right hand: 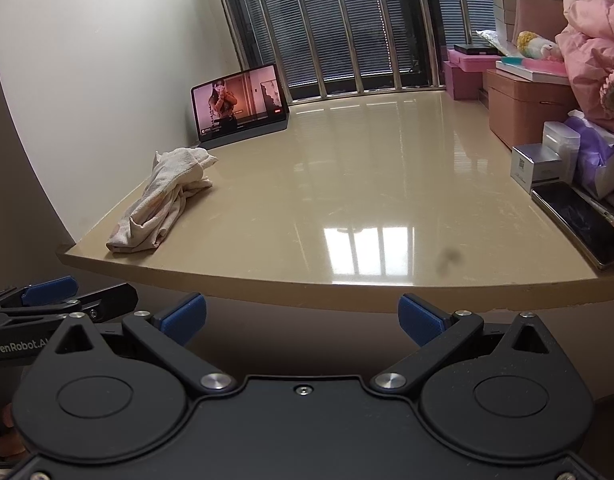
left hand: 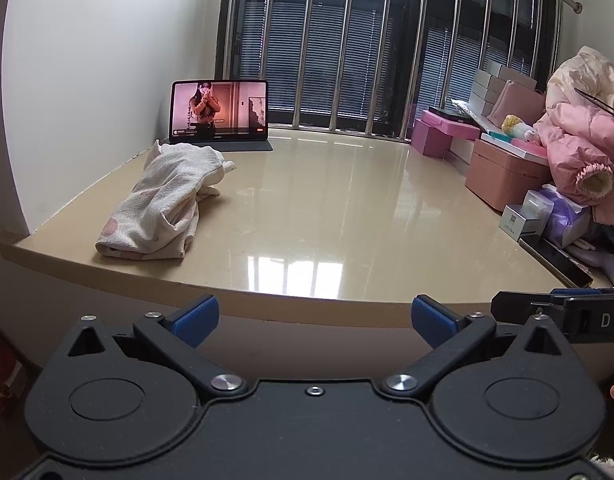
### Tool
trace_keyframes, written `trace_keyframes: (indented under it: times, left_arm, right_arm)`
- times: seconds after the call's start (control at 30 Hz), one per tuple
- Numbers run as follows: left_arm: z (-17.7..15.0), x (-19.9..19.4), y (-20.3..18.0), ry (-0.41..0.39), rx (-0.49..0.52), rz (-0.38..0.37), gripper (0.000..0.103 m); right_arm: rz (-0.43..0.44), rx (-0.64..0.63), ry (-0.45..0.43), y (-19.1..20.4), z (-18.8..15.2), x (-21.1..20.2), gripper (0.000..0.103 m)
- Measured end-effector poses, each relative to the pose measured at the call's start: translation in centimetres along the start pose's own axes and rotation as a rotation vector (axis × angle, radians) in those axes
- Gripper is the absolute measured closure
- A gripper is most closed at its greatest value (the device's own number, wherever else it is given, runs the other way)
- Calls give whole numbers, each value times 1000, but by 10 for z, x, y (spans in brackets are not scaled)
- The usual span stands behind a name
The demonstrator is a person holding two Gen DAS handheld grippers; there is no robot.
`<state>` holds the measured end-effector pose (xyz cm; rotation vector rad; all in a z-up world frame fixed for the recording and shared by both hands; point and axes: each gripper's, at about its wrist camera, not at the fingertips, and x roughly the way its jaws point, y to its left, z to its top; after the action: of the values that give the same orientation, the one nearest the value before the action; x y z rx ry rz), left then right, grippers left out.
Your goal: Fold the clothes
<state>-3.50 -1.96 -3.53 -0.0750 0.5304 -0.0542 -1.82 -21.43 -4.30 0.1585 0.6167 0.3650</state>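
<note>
A cream garment with pale pink spots (left hand: 169,204) lies bunched in a long heap on the left side of the beige table (left hand: 327,208). It also shows in the right wrist view (right hand: 163,202). My left gripper (left hand: 314,320) is open and empty, held just below the table's front edge, well right of the garment. My right gripper (right hand: 301,316) is open and empty, also below the front edge. Each gripper shows at the edge of the other's view: the right one (left hand: 563,312), the left one (right hand: 47,294).
A tablet playing video (left hand: 219,111) stands at the back left by the wall. Pink boxes (left hand: 507,168), small boxes (right hand: 535,164), a phone (right hand: 579,220) and a pile of pink clothes (left hand: 583,140) crowd the right side. Window bars (left hand: 347,40) run behind the table.
</note>
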Motion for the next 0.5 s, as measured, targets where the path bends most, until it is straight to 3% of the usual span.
trace_keyframes:
  times: [0.5]
  left_arm:
    - [8, 21, -6, 45, 21, -3, 0]
  right_arm:
    - [-5, -45, -6, -1, 7, 18, 0]
